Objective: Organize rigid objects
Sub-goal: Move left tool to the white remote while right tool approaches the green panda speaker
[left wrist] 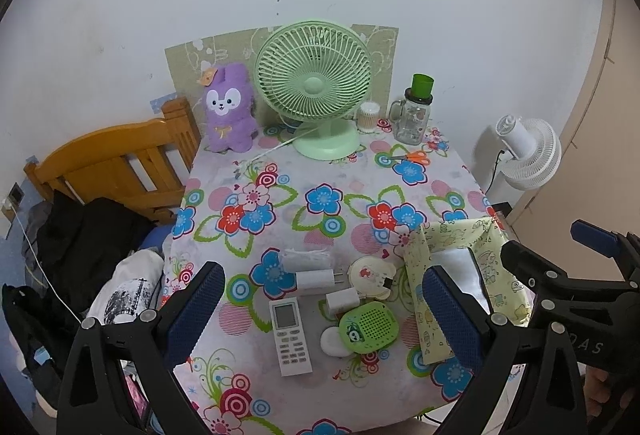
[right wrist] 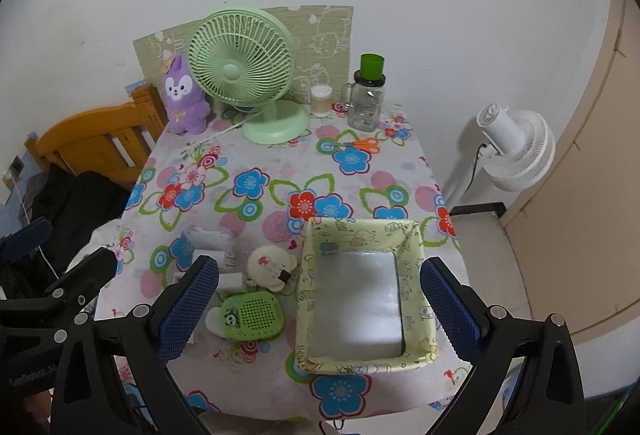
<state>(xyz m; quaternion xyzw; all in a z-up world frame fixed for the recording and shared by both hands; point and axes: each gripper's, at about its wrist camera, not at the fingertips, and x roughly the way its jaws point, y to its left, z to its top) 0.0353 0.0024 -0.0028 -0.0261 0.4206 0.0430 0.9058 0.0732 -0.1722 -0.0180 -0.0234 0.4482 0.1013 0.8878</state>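
Note:
A white remote, a green perforated case, two white chargers, a white oval piece and a round cream bear-shaped item lie on the floral tablecloth. A yellow fabric basket stands empty at the near right. My left gripper is open, held above the small items. My right gripper is open, above the basket's left side.
At the back stand a green fan, a purple plush rabbit, a cotton-swab jar, a glass mug with a green cup and orange scissors. A wooden bed is left; a white floor fan right.

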